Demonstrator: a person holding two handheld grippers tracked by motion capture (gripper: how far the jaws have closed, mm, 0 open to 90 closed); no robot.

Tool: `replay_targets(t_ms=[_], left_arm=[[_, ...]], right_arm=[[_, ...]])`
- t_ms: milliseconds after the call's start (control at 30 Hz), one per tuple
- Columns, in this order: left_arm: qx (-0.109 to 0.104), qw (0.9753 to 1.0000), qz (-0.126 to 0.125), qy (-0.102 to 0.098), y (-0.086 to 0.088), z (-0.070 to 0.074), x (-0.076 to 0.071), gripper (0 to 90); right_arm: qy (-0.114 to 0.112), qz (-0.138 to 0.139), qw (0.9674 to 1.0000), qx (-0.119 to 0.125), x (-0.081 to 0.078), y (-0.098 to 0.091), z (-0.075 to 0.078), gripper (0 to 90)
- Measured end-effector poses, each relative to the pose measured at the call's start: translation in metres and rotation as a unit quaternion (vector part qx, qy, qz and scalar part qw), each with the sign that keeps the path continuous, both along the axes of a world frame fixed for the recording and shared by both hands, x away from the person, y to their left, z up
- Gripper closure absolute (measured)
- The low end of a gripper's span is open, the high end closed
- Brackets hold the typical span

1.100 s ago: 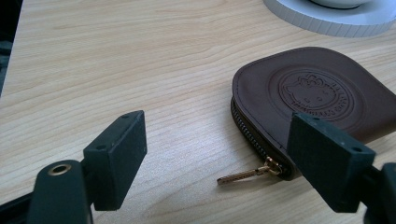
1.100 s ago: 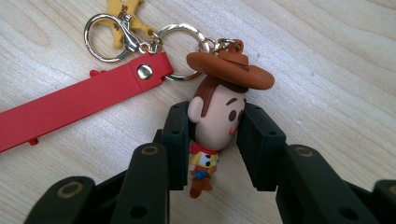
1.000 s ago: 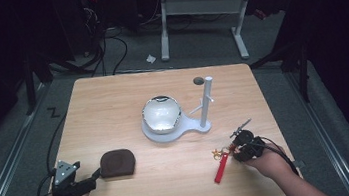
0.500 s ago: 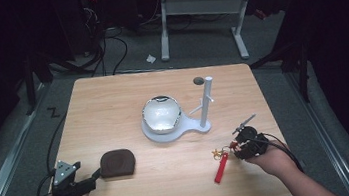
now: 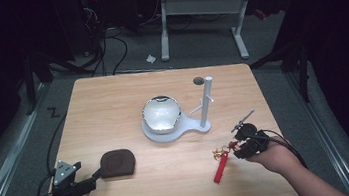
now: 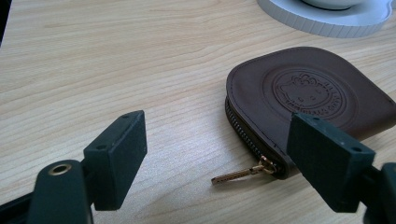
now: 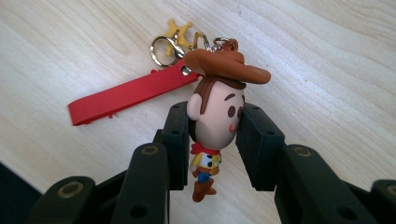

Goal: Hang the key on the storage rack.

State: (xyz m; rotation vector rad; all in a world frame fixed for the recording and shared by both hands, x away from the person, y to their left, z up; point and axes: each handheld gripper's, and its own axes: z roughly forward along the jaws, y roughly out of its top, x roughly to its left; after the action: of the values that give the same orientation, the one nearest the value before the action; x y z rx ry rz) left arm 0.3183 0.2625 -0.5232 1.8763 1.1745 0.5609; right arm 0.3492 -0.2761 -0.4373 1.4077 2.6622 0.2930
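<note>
Right gripper (image 7: 212,128), lower centre of frame, clamps the small rubber cowboy-figure keychain (image 7: 215,112) by its head only; its dangling red strap (image 7: 128,95) could swing and work the figure loose.

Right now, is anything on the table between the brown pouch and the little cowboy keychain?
No. In the high view, only bare wood lies between the brown pouch and the cowboy keychain; the white stand sits farther back, off that line.
</note>
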Motion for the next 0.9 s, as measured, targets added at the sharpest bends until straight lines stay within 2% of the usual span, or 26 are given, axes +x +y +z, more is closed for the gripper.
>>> replay_targets(t_ms=[33,200,333,900], left_arm=[[-0.001,1.0,0.0,0.001,0.0,0.0,0.0,20.8],[-0.004,1.0,-0.003,0.001,0.0,-0.001,0.0,20.8],[-0.008,0.9999,-0.004,-0.006,0.001,0.0,-0.001,20.7],[-0.008,1.0,-0.004,-0.004,0.001,0.0,0.0,20.6]], right_arm=[[-0.005,0.013,0.9999,-0.001,0.0,0.001,0.005,65.8],[-0.007,0.014,0.9999,0.0,-0.002,0.003,0.018,65.8],[-0.014,0.021,0.9997,0.003,-0.003,0.006,0.032,65.9],[-0.039,0.017,0.999,0.011,-0.002,0.007,0.069,66.0]])
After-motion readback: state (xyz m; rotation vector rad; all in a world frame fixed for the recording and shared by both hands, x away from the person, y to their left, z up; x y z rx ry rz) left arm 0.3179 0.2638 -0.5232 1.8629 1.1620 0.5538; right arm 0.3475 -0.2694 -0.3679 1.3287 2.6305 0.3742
